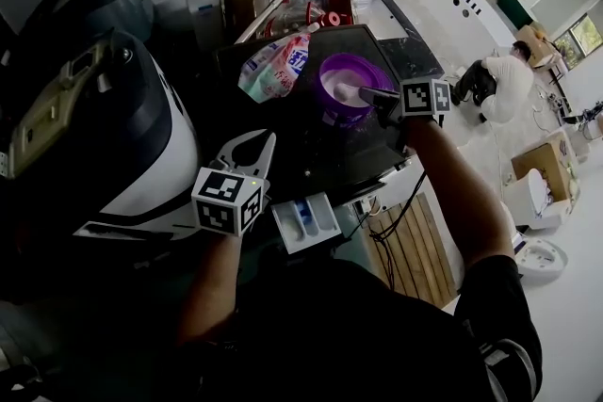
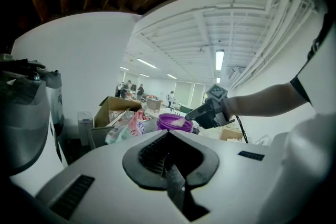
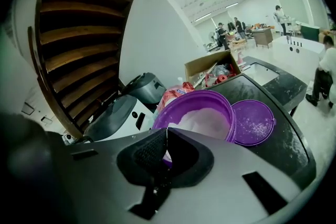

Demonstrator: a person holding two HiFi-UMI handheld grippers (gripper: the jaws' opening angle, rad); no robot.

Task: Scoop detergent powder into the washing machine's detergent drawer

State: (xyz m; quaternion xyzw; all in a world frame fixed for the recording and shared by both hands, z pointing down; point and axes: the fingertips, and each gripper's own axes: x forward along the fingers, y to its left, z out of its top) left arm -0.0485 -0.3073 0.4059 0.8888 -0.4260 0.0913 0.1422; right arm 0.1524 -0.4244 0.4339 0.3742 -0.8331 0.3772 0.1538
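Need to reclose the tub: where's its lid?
In the right gripper view, the purple lid lies flat on the dark machine top, just right of the open tub.

The dark surface (image 1: 330,160) is dusted w/ white specks. A purple tub (image 1: 347,88), a lid (image 3: 253,122) just beside it & a bag (image 1: 275,63) are set on it.
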